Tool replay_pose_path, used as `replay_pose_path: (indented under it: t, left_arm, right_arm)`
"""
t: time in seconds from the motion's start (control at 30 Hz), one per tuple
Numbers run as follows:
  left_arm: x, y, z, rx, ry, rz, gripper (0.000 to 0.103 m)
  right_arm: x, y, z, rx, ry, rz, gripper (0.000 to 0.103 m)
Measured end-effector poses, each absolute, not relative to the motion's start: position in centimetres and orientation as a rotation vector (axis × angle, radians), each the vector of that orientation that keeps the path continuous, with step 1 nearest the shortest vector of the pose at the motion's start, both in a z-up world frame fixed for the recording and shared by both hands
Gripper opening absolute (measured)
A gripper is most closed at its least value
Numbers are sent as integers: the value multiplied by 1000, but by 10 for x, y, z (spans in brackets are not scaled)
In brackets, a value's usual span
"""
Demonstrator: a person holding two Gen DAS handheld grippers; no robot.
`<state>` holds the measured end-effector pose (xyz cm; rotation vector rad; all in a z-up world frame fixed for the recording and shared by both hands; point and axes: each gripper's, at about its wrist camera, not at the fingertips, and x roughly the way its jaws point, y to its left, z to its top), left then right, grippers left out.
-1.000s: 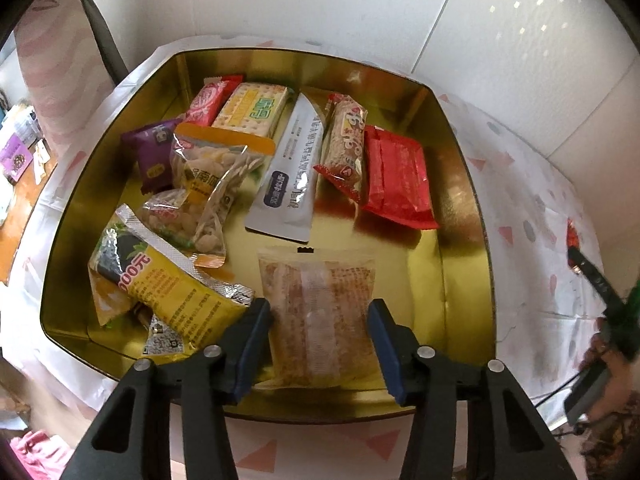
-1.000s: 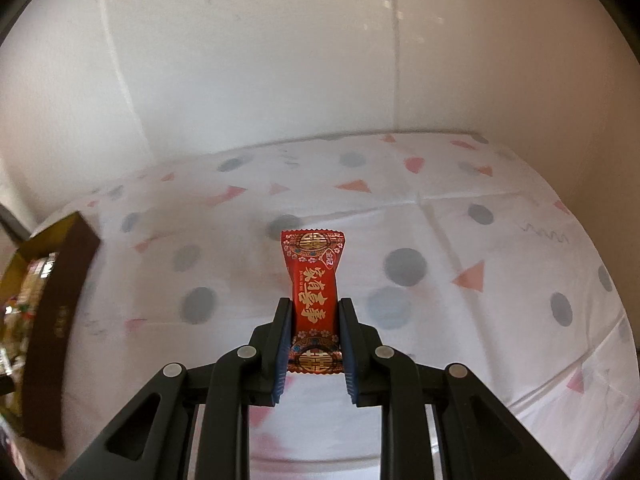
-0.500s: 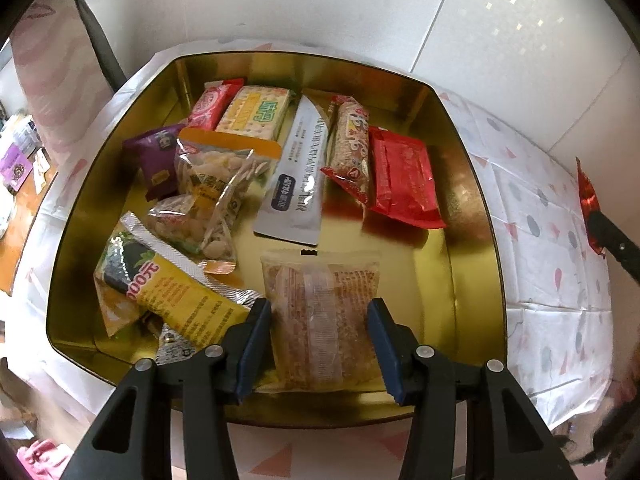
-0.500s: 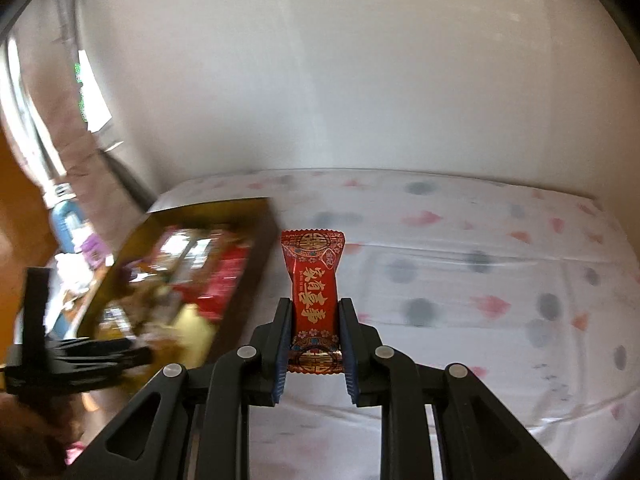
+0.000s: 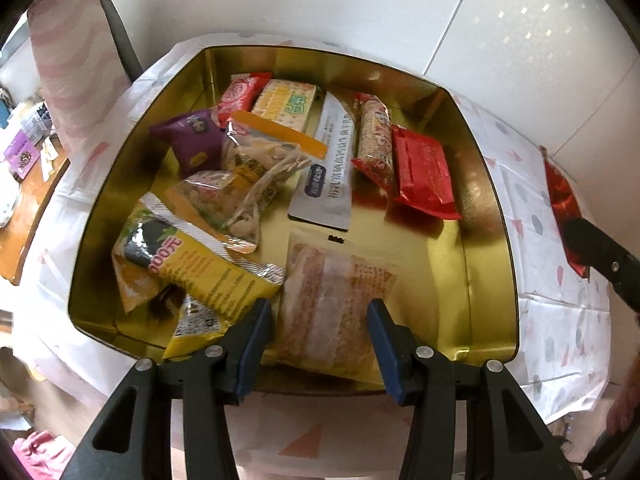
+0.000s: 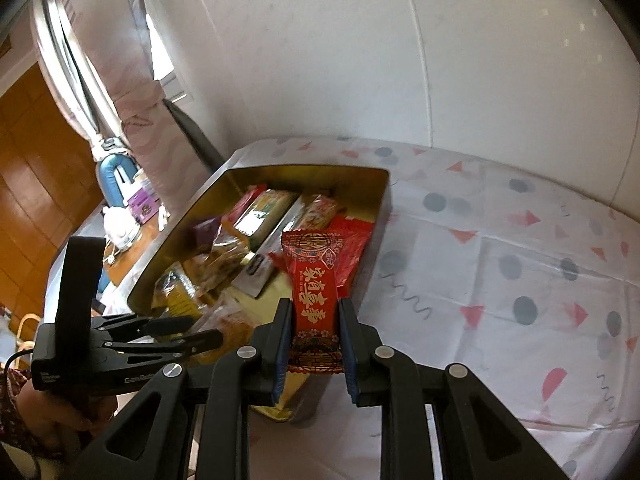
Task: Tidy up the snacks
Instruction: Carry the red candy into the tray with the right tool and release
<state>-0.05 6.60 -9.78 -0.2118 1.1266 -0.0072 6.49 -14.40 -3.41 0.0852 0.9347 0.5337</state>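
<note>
A gold tin on the dotted tablecloth holds several snack packets. My left gripper is open, its jaws either side of a clear packet of pale orange crackers lying at the tin's near edge. My right gripper is shut on a red candy packet with gold characters, held upright above the tin's right near corner. That red packet also shows at the right of the left wrist view. The left gripper shows in the right wrist view.
In the tin lie a yellow packet, a clear nut bag, a purple packet, a white sachet and a red packet. A white wall stands behind the table. A wooden side table with clutter is left.
My right gripper has swung left with the red candy packet, from over the bare tablecloth to above the tin. My left gripper has stayed around the cracker packet.
</note>
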Motion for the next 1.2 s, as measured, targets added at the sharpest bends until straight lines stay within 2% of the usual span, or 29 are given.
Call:
replay_pose_path:
  t: [0.27, 0.33, 0.4, 0.5, 0.6, 0.87, 0.97, 1.2]
  left_arm:
    - [-16, 76, -75, -205, 1046, 0, 51]
    - [-19, 79, -69, -200, 1021, 8, 59]
    - [-21, 84, -63, -193, 999, 20, 63]
    - [-24, 89, -57, -183, 978, 35, 64]
    - [-26, 92, -55, -175, 971, 49, 69]
    - [-30, 95, -49, -169, 962, 82, 75]
    - [-31, 93, -46, -168, 957, 90, 80]
    - [-39, 83, -37, -184, 945, 147, 92]
  right_arm:
    - [61, -125, -40, 48, 986, 554, 23]
    - [62, -118, -42, 27, 1003, 545, 23]
    - [64, -112, -45, 14, 1023, 541, 23]
    - [69, -105, -49, -5, 1051, 529, 23]
    - [72, -95, -52, -20, 1073, 531, 24]
    - [79, -78, -66, -98, 1121, 494, 24]
    - [82, -77, -68, -115, 1126, 473, 33]
    - [80, -85, -61, -120, 1100, 517, 33]
